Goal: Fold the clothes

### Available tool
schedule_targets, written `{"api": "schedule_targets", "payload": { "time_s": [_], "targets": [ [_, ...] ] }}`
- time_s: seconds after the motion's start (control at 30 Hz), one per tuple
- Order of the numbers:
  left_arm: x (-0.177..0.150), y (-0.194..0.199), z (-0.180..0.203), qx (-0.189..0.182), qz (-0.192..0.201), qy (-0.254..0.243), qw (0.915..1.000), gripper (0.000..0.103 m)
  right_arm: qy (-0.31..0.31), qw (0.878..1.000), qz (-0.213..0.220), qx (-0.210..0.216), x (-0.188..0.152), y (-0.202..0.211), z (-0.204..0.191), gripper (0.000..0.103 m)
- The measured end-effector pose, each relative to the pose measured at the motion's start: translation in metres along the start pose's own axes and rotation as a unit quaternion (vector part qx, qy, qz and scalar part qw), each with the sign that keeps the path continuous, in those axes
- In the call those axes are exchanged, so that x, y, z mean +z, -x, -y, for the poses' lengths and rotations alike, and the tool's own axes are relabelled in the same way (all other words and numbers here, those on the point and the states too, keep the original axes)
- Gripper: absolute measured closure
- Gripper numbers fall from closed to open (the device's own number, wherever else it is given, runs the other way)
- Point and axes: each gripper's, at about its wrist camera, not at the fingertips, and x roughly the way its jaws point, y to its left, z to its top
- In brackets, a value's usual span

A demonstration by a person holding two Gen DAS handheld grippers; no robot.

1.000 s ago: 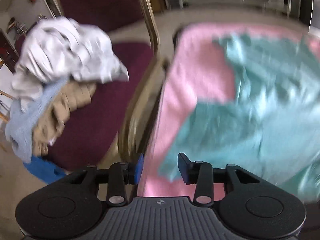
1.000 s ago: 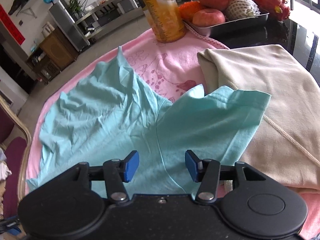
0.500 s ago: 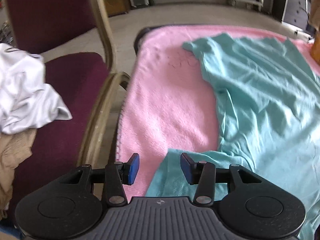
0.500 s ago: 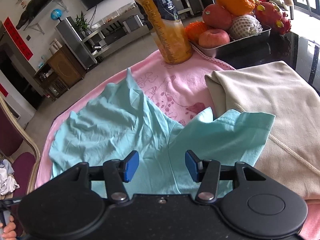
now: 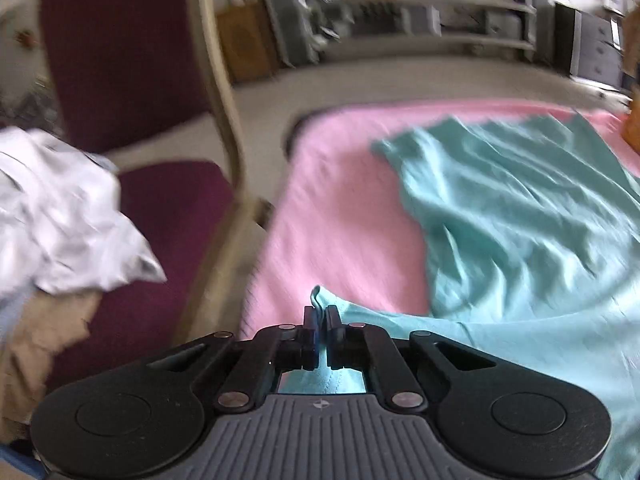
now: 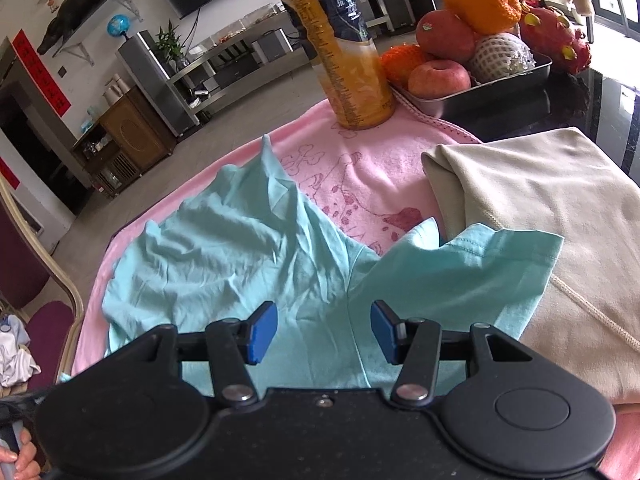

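The left hand-held gripper (image 5: 321, 316) is pinching a corner of the turquoise T-shirt (image 5: 520, 240), its jaws clamped tight on the cloth at the near edge of the pink towel (image 5: 340, 200). The T-shirt is lying spread and wrinkled across that towel on the bench (image 6: 580, 92), one sleeve lapping onto a folded beige garment (image 6: 540, 208). The right hand-held gripper (image 6: 324, 332) is hovering over the shirt's near part, its jaws standing about half apart with nothing between them. Beyond the shirt, a yellow bottle (image 6: 348, 52) is standing on the towel beside a metal tray of fruit (image 6: 500, 88). A maroon chair (image 5: 160, 208) beside the bench is carrying a heap of crumpled clothes (image 5: 60, 216).
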Motion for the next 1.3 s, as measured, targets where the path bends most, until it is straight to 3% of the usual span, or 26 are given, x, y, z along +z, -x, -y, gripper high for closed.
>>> {"api": "schedule_targets", "payload": {
  "time_s": [0.1, 0.2, 0.37, 0.43, 0.53, 0.6, 0.7, 0.77, 0.83, 0.97, 1.1, 1.2, 1.3],
  "targets": [
    [-0.002, -0.024, 0.004, 0.061, -0.026, -0.009, 0.9978, 0.102, 0.009, 1.000, -0.010, -0.006, -0.001, -0.007, -0.003, 0.052],
    [-0.004, -0.041, -0.003, 0.078, -0.069, 0.010, 0.9945, 0.095, 0.019, 1.000, -0.017, -0.009, -0.002, -0.012, -0.006, 0.052],
    [-0.007, 0.011, -0.020, 0.073, -0.030, 0.052, 0.9956, 0.073, 0.011, 1.000, 0.006, 0.009, -0.001, 0.007, 0.001, 0.051],
    [-0.012, 0.037, -0.023, 0.051, -0.019, 0.062, 0.9966, 0.071, 0.003, 1.000, 0.020, 0.022, 0.001, 0.023, 0.008, 0.051],
    [-0.035, 0.070, -0.028, -0.020, -0.036, 0.101, 0.9940, 0.066, -0.004, 0.998, 0.047, 0.040, 0.004, 0.048, 0.018, 0.050],
    [-0.056, 0.072, -0.031, -0.080, -0.081, 0.143, 0.9831, 0.066, -0.018, 0.997, 0.059, 0.052, 0.002, 0.060, 0.028, 0.049],
    [-0.085, 0.062, -0.030, -0.157, -0.158, 0.207, 0.9527, 0.076, -0.050, 0.995, 0.048, 0.067, -0.004, 0.065, 0.043, 0.049],
    [-0.093, 0.055, -0.026, -0.169, -0.183, 0.218, 0.9437, 0.084, -0.070, 0.994, 0.033, 0.072, -0.009, 0.061, 0.050, 0.050],
    [-0.094, 0.051, -0.023, -0.163, -0.188, 0.218, 0.9436, 0.084, -0.072, 0.994, 0.025, 0.076, -0.013, 0.059, 0.051, 0.057],
    [-0.089, 0.047, -0.023, -0.182, -0.182, 0.228, 0.9388, 0.084, -0.056, 0.995, 0.016, 0.076, -0.017, 0.054, 0.046, 0.058],
    [-0.083, 0.051, -0.010, -0.189, -0.168, 0.198, 0.9469, 0.084, -0.042, 0.996, -0.006, 0.077, -0.020, 0.046, 0.039, 0.060],
    [-0.078, 0.056, 0.003, -0.201, -0.148, 0.169, 0.9533, 0.084, -0.014, 0.996, -0.043, 0.074, -0.024, 0.036, 0.030, 0.078],
    [-0.068, 0.056, 0.016, -0.220, -0.128, 0.135, 0.9576, 0.084, 0.013, 0.996, -0.074, 0.052, -0.026, 0.021, 0.020, 0.082]
  ]
}}
